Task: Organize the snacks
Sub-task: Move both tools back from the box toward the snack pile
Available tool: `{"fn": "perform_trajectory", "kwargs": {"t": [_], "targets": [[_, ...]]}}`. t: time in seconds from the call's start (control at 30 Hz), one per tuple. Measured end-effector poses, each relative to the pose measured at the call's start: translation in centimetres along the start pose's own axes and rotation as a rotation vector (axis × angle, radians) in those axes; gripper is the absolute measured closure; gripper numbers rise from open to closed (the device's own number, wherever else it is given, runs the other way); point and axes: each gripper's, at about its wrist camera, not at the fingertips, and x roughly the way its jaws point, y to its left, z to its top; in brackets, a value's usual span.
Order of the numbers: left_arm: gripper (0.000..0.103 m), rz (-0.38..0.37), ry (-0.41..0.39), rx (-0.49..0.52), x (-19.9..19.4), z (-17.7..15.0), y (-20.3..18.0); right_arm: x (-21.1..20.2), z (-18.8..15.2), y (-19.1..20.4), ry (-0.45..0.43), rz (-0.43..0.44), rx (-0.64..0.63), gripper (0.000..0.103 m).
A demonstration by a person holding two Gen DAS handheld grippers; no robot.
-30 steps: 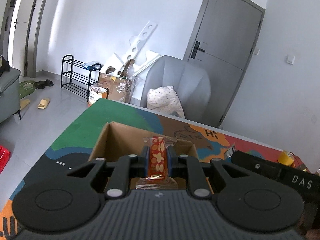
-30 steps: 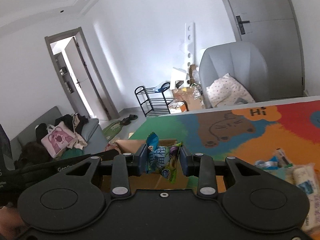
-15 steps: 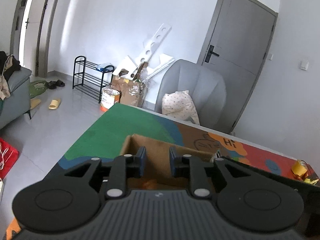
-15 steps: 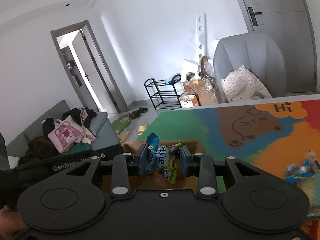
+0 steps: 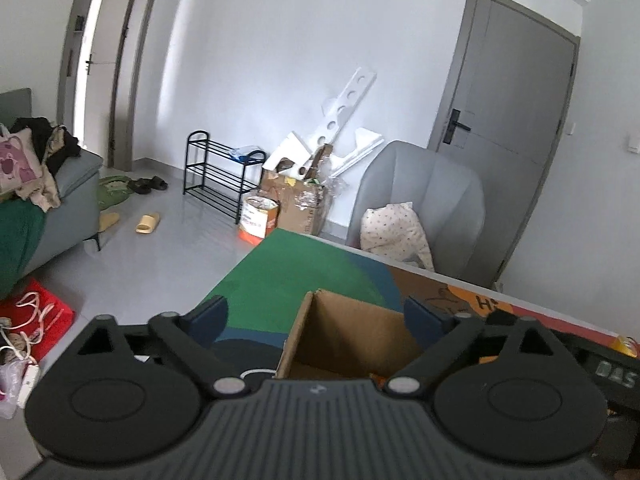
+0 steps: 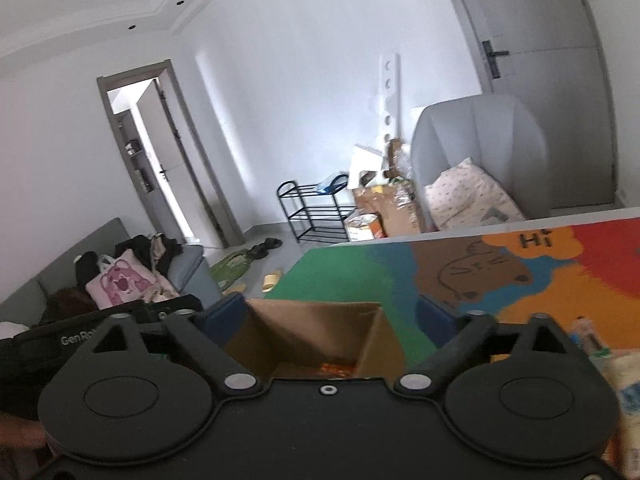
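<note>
An open cardboard box [image 5: 352, 336] stands on the colourful table mat, and it also shows in the right wrist view [image 6: 308, 336]. My left gripper [image 5: 316, 316] is open and empty, held above the box's near side. My right gripper [image 6: 330, 312] is open and empty above the same box. An orange snack wrapper [image 6: 336, 368] lies on the box floor. Several snack packets [image 6: 588, 336] lie on the mat at the right. The rest of the box floor is hidden behind the gripper bodies.
The mat [image 6: 540, 276] covers the table, whose far edge [image 5: 440, 276] runs past the box. A grey armchair with a pillow [image 5: 420, 216] stands behind the table. A yellow item [image 5: 626, 346] sits at the mat's right edge. A sofa, shoe rack and boxes stand on the floor.
My left gripper let go of the orange snack and opened wide. My right gripper let go of the blue-green snack packet and opened. Both snacks are gone from between the fingers.
</note>
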Motion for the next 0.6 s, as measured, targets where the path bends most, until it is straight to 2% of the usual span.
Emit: {"fn": "perform_trajectory", "kwargs": {"t": [0.17, 0.6], "targets": [[0.0, -0.033, -0.007, 0.014, -1.1, -0.6, -1.2, -1.9, -0.3, -1.5, -0.002, -0.052, 0.027, 0.0], [0.0, -0.144, 0.038, 0.057, -3.2, -3.0, -4.0, -6.3, -2.4, -4.6, -0.014, -0.15, 0.078, 0.0]]}}
